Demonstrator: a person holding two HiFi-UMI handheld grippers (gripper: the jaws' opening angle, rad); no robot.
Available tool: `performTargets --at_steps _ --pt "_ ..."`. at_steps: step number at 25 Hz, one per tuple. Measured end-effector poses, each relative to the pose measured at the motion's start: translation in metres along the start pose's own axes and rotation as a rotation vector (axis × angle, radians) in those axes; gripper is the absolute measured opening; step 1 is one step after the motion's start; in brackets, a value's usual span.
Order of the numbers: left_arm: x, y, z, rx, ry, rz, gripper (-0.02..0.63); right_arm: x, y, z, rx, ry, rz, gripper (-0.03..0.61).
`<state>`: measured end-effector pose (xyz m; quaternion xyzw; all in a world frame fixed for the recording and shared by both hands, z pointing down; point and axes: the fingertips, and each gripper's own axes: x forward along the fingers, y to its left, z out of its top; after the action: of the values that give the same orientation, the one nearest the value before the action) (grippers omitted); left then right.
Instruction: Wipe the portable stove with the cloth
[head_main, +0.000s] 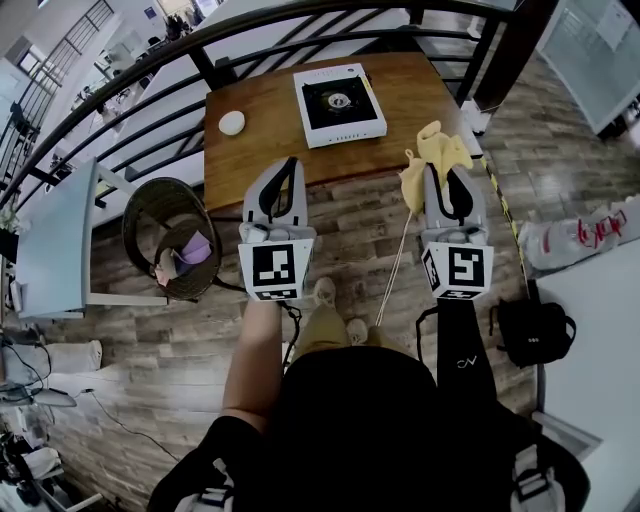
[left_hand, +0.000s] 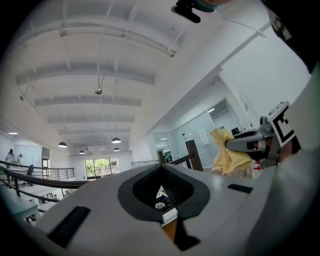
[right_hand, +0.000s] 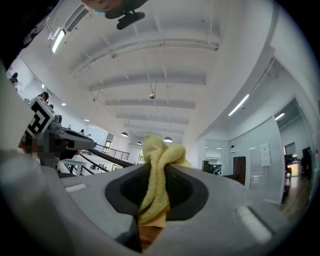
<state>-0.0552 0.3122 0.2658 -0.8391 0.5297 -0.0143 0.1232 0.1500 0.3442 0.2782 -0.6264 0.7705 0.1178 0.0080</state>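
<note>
The portable stove (head_main: 340, 103), white with a black top, lies on the wooden table (head_main: 270, 150) ahead of me. Both grippers are held up in front of the table's near edge, short of the stove. My right gripper (head_main: 443, 175) is shut on a yellow cloth (head_main: 432, 150), which bunches up above the jaws (right_hand: 159, 160). My left gripper (head_main: 289, 170) has its jaws together with nothing in them. In the left gripper view a sliver of the stove (left_hand: 162, 200) shows in the gap below the pads, and the cloth (left_hand: 231, 152) shows at the right.
A small white round object (head_main: 232, 122) sits on the table's left part. A dark round basket (head_main: 170, 240) with clutter stands on the floor at the left. A black bag (head_main: 530, 330) lies on the floor at the right. A black railing (head_main: 150, 70) curves behind the table.
</note>
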Motion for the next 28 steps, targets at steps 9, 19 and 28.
performTargets --at_steps 9,19,28 --pt "0.064 0.028 -0.010 -0.002 -0.012 -0.013 0.006 0.069 -0.012 -0.012 -0.006 0.009 0.003 0.078" --pt "0.182 0.088 -0.038 0.001 -0.001 -0.060 0.006 0.200 -0.025 -0.030 -0.009 0.027 -0.015 0.078" --pt "0.256 0.135 -0.059 -0.019 0.002 -0.116 0.006 0.279 -0.017 -0.043 -0.011 0.057 -0.054 0.078"
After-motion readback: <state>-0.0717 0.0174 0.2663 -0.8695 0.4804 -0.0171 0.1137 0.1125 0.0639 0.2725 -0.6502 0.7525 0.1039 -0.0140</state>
